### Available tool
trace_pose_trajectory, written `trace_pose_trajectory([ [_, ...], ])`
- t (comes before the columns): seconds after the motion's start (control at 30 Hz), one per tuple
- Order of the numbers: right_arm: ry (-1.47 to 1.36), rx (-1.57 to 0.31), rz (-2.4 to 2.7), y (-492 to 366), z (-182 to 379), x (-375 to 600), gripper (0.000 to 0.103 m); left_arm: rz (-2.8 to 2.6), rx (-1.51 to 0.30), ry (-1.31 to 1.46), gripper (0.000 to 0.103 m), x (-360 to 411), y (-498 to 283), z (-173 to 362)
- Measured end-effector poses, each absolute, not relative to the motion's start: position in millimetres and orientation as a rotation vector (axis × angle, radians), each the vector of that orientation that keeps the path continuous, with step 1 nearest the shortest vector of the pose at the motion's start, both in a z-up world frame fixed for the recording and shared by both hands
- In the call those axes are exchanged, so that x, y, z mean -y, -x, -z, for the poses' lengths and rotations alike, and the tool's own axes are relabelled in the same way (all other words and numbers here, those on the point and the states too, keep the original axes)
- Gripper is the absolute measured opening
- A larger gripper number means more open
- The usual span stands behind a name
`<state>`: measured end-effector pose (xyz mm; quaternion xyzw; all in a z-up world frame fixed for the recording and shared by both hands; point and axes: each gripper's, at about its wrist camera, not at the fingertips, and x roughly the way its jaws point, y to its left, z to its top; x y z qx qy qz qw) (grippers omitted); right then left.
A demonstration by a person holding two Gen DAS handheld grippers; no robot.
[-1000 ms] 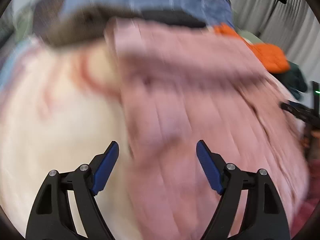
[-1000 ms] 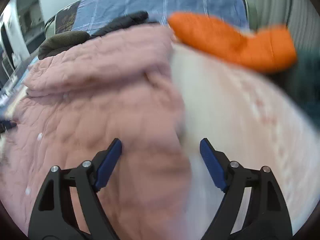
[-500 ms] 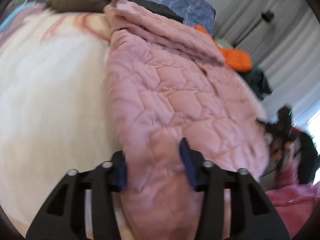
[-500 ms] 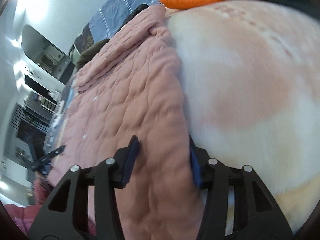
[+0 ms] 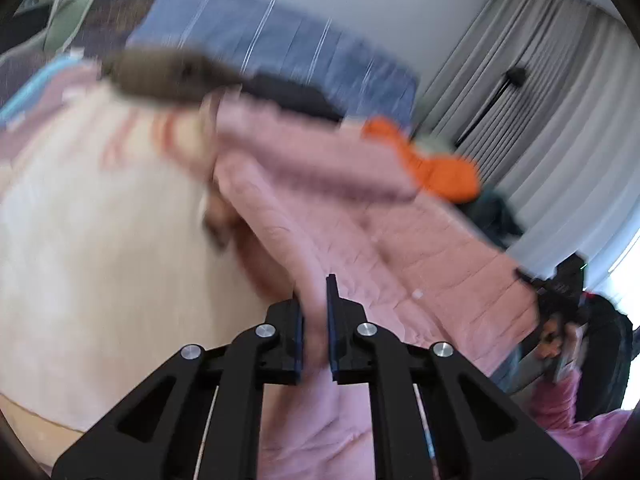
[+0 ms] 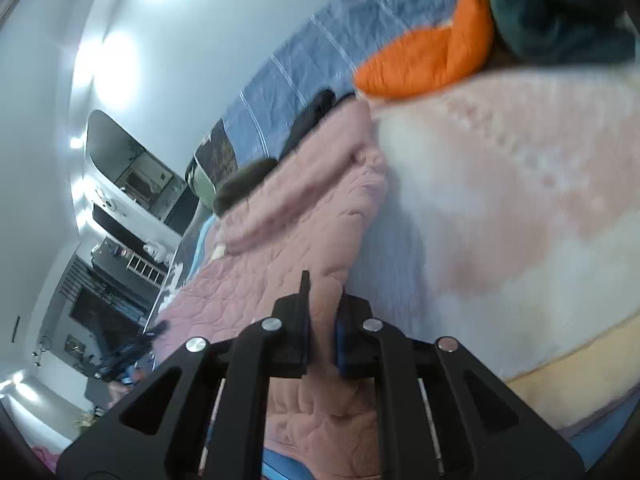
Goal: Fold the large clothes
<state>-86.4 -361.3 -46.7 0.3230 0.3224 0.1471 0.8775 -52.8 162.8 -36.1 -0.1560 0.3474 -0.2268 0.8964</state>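
Note:
A pink quilted jacket (image 5: 360,208) lies spread on a cream blanket (image 5: 100,264) over the bed. My left gripper (image 5: 314,312) is shut on the jacket's near left edge and lifts it, so a fold hangs off the blanket. In the right wrist view, my right gripper (image 6: 322,312) is shut on the jacket's (image 6: 288,248) near right edge, beside the cream blanket (image 6: 500,200). The pinched cloth bulges between both pairs of blue pads.
An orange garment (image 5: 440,168) (image 6: 432,60) and a dark teal one (image 6: 560,12) lie at the far right of the bed. A brown garment (image 5: 160,76) and a blue checked cover (image 5: 280,52) lie at the head. Grey curtains (image 5: 540,100) hang at the right.
Both grippers went from open above the jacket to shut on its near edges. The edges are now raised off the blanket.

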Motion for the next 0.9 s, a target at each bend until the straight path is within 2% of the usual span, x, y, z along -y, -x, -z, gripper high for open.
trace_pose_trajectory([
  [0.1,-0.654,-0.716,-0.249,81.0,54.8,366.8,0.011,0.461,-0.651,0.24,0.005,-162.3,71.1,16.5],
  [0.2,-0.737,-0.826,-0.234,73.4,96.6,372.7,0.018,0.453,-0.707,0.265,0.006,-171.4,75.2,39.8],
  [0.23,-0.761,-0.861,-0.223,72.6,111.7,374.5,0.023,0.439,-0.735,0.281,0.01,-175.3,73.5,50.1],
  [0.3,-0.801,-0.864,-0.23,83.0,128.4,378.4,0.024,0.414,-0.805,0.343,0.02,-186.3,72.7,77.9],
  [0.37,-0.821,-0.846,-0.253,93.7,133.0,380.0,0.028,0.412,-0.841,0.388,0.04,-194.9,77.8,97.1],
  [0.43,-0.818,-0.821,-0.289,107.2,130.4,381.1,0.038,0.415,-0.854,0.397,0.05,-196.2,88.0,109.3],
  [0.5,-0.784,-0.808,-0.317,117.5,124.8,379.6,0.044,0.447,-0.876,0.403,0.052,-193.7,94.6,117.5],
  [0.57,-0.732,-0.803,-0.346,124.6,119.4,375.2,0.047,0.488,-0.913,0.421,0.066,-189.4,97.3,127.4],
  [0.63,-0.688,-0.81,-0.372,125.9,116.8,369.8,0.047,0.501,-0.96,0.384,0.066,-175.5,99.0,139.7],
  [0.67,-0.677,-0.815,-0.367,123.2,116.1,365.9,0.044,0.492,-0.941,0.346,0.066,-168.6,100.0,139.6],
  [0.7,-0.676,-0.818,-0.362,119.1,114.7,364.1,0.023,0.496,-0.933,0.331,0.062,-161.2,97.5,137.6],
  [0.73,-0.693,-0.822,-0.369,115.9,113.4,362.1,0.013,0.513,-0.931,0.341,0.032,-158.9,95.6,134.7],
  [0.77,-0.716,-0.806,-0.377,114.5,109.3,362.8,0.013,0.52,-0.92,0.362,0.015,-156.2,92.3,126.9],
  [0.9,-0.748,-0.642,-0.419,113.9,66.1,369.9,0.011,0.525,-0.724,0.381,0.01,-155.4,86.7,61.4],
])
